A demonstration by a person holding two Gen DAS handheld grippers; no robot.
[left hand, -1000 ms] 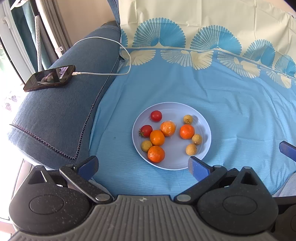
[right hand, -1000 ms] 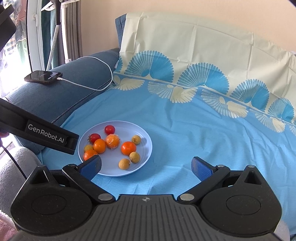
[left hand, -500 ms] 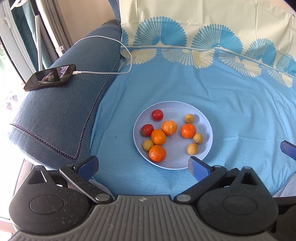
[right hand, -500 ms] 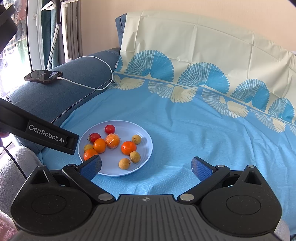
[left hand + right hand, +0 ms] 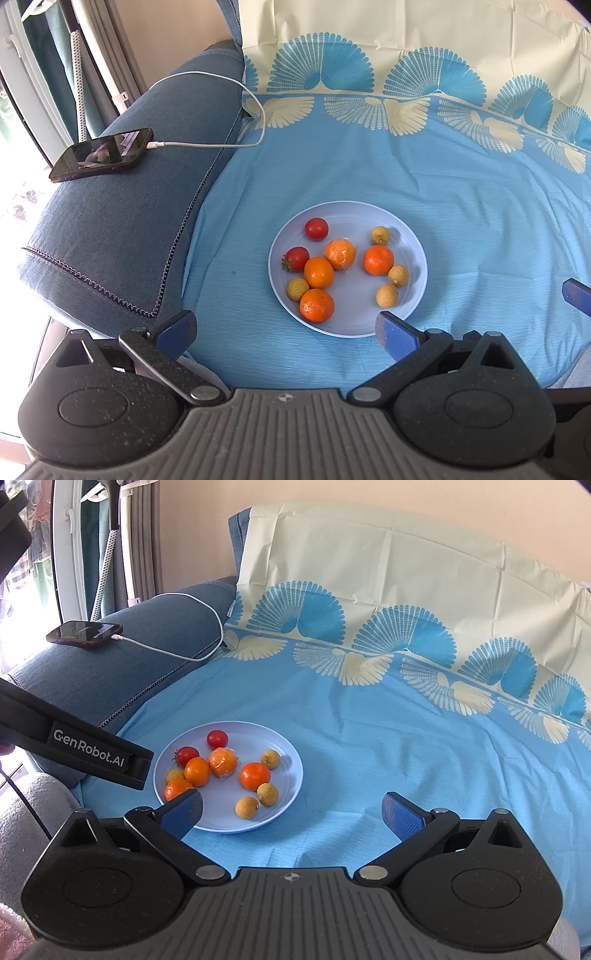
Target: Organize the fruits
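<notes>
both grippers — left gripper (image 5: 286,332), right gripper (image 5: 291,814) — gape empty (fruit all on the plate (image 5: 413,295)).

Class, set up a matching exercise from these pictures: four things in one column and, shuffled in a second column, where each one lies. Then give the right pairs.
Things:
1. phone
2. plate
3. wrapped orange
4. charging cable

Places:
A. on the blue cloth
B. on the sofa arm
C. among the fruit on the plate
D. looping from the phone across the sofa arm to the cloth's edge

Pairs: 1-B, 2-A, 3-C, 4-D
</notes>
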